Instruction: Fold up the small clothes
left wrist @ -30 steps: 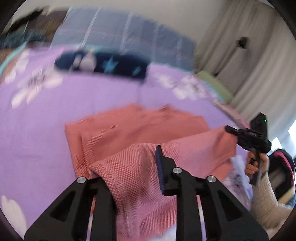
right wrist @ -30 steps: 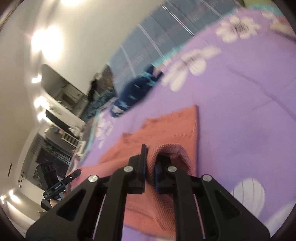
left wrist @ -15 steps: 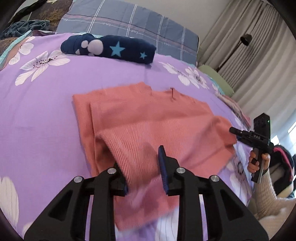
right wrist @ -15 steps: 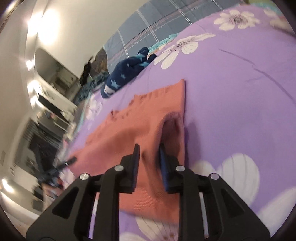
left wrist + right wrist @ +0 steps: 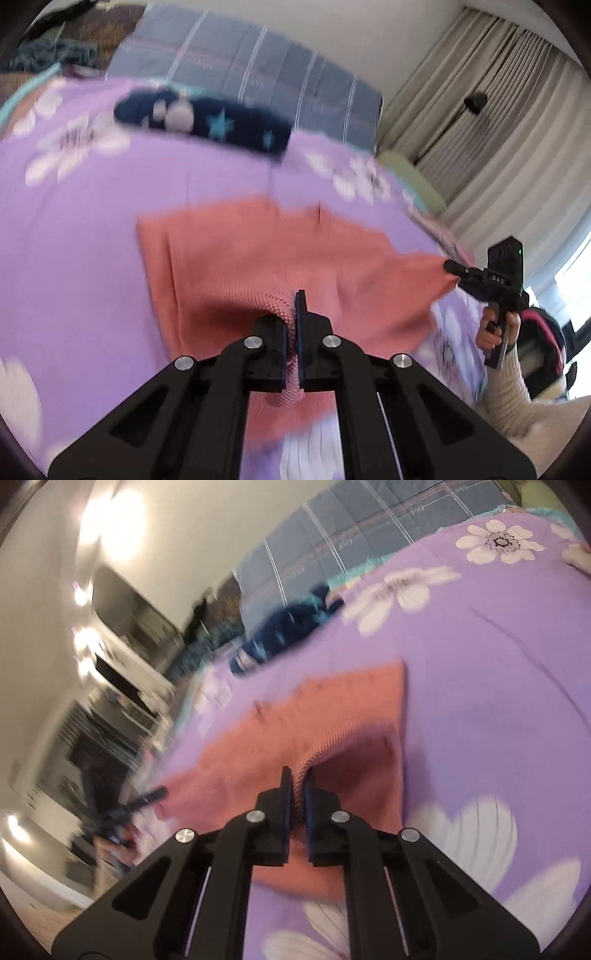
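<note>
Both tools clenched on near hem of coral-pink knit top [image 5: 266, 254]: left tool [image 5: 294, 314], right tool [image 5: 297, 786], prob. lifting to fold over purple floral bed [image 5: 92, 229].

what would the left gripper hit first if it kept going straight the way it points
The left gripper, shut on a fold of the pink top, points down at the rest of that top lying flat on the purple bedspread. It would likely meet that cloth first; depth is blurred.

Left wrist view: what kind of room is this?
Most likely a bedroom: a purple floral bedspread with a blue plaid pillow at its head, long curtains at the side. A coral knit top lies on the spread.
</note>
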Motion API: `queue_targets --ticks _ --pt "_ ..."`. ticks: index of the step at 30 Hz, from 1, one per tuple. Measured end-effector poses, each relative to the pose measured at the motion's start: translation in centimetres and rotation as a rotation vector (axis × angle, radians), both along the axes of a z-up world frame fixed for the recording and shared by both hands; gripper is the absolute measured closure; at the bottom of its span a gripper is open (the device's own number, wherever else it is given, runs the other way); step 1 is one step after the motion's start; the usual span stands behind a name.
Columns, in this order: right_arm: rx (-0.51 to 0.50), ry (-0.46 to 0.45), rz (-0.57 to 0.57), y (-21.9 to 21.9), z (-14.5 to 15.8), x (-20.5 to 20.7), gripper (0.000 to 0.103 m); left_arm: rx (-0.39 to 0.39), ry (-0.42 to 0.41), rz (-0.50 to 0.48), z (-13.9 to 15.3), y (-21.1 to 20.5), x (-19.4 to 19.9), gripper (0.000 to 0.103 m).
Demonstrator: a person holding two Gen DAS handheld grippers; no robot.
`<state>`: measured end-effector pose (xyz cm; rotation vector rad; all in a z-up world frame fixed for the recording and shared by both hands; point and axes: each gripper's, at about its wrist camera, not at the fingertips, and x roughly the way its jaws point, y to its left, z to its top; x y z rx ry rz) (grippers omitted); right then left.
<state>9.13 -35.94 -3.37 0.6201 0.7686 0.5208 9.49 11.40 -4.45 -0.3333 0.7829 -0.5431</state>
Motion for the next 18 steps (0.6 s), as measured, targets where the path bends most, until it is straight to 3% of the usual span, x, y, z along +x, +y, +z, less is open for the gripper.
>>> queue_targets --ticks 2,4,5,7,9,11,13,18 --pt "0.041 0.022 -0.071 -1.2 0.3 3.6 0.097 -0.025 -0.003 0.054 0.8 0.3 3.4 0.097" --pt "0.04 0.114 -0.173 -2.2 -1.2 7.1 0.092 -0.049 0.052 0.107 0.0 0.9 6.7 0.068" --pt "0.027 0.148 -0.216 -2.5 -1.7 7.9 0.088 -0.056 0.099 0.188 -1.0 1.5 8.5 0.056" --pt "0.005 0.198 -0.248 -2.6 -2.9 8.8 0.082 -0.038 0.147 0.262 -2.3 2.1 9.8 0.054" --pt "-0.005 0.168 -0.203 -2.1 -3.2 8.4 0.068 -0.014 0.16 0.259 -3.2 2.3 9.9 0.048" --pt "-0.094 0.113 -0.182 -1.7 -3.0 7.9 0.06 0.041 0.144 0.236 -3.8 2.1 9.6 0.043" --pt "-0.166 0.101 -0.164 -1.3 -3.0 8.2 0.059 0.09 0.154 0.221 -4.5 2.1 9.8 0.043" --pt "-0.214 0.116 -0.118 -0.3 -3.6 10.8 0.058 0.164 0.194 0.19 -6.3 1.4 11.7 0.043"
